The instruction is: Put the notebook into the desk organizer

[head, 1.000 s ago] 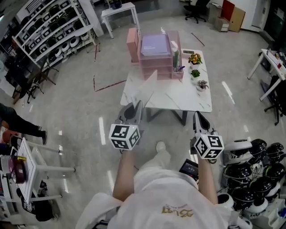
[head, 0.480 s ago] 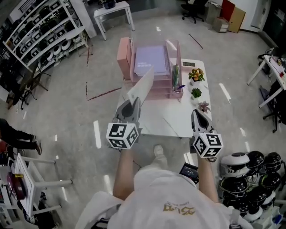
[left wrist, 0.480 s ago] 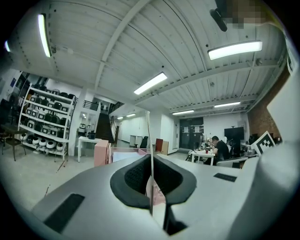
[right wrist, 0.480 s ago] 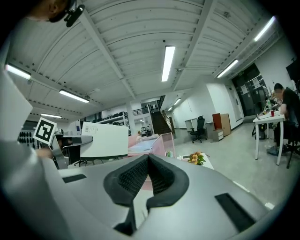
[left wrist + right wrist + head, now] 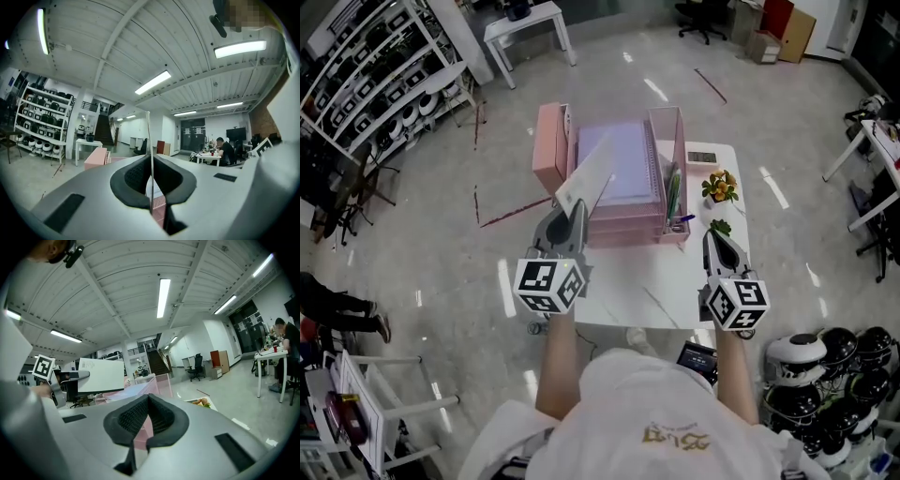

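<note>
My left gripper (image 5: 571, 214) is shut on a thin white notebook (image 5: 585, 178), held upright and slanting over the left part of the pink desk organizer (image 5: 628, 220). In the left gripper view the notebook (image 5: 149, 140) shows edge-on as a thin line between the pads, at my left gripper (image 5: 151, 185). My right gripper (image 5: 712, 240) hovers over the table's right side, shut with nothing in it. From the right gripper view, that gripper (image 5: 147, 420) points at the pink organizer (image 5: 158, 383), with the raised notebook (image 5: 101, 375) to its left.
The organizer stands at the far end of a white marble table (image 5: 675, 291), with small potted plants (image 5: 721, 187) along its right edge. Shelving racks (image 5: 366, 75) line the left wall. Helmets (image 5: 825, 375) are piled on the floor at the right. A white side table (image 5: 525, 19) stands beyond.
The table and organizer have drawn closer to me. The notebook in the left gripper now reaches over the organizer's left side; the right gripper is now over the table.
</note>
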Available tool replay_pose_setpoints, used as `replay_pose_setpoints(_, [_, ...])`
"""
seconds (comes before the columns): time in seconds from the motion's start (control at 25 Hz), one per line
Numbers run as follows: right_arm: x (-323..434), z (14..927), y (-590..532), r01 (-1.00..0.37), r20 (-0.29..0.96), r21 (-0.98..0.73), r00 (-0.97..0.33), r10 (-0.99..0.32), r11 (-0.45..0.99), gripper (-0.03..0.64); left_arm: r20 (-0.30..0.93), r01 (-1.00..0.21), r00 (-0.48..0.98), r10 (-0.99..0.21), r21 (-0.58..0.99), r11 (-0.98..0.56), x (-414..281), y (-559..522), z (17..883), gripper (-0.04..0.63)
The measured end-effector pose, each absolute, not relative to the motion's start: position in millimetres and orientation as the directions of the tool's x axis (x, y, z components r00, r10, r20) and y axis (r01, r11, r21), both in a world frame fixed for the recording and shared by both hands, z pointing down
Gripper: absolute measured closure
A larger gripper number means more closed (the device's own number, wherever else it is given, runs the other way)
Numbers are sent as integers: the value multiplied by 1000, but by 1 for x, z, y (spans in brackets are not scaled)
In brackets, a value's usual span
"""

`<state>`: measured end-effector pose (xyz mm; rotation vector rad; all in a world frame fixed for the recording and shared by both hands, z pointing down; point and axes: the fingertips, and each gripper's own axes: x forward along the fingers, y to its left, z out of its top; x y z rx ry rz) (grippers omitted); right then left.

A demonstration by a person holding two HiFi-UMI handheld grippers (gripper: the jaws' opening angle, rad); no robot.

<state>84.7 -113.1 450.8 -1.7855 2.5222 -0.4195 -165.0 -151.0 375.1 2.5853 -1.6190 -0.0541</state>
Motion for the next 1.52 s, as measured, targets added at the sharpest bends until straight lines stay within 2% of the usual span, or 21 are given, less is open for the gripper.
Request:
replay_pose_setpoints(0.28, [89,459,-136,-917,147,-286,-330,-932,279,607,35,-894,444,-896,91,-439,-163,-180,381,570])
replay_pose_setpoints(0.64, [92,466,-157,-899,165,-306,-373,-913,312,607,54,-918,395,-917,51,-393,-160,-200,387,569])
replay_pose_setpoints(1.12, [107,474,-180,-887,195,-337,-393,-898,315,607,141,-895,375,-916,-202,-397,-132,-227,403,569])
replay_pose_setpoints(1.32, [114,482,-185,-892,215,-342,-380,-900,295,607,218,-828,395,-893,-337,-449,-109,-232,424,569])
replay_pose_setpoints(1.52, [118,487,-190,-895,234,-341,-378,-896,288,607,358,-760,400,-844,-385,-524,-95,-238,461,565])
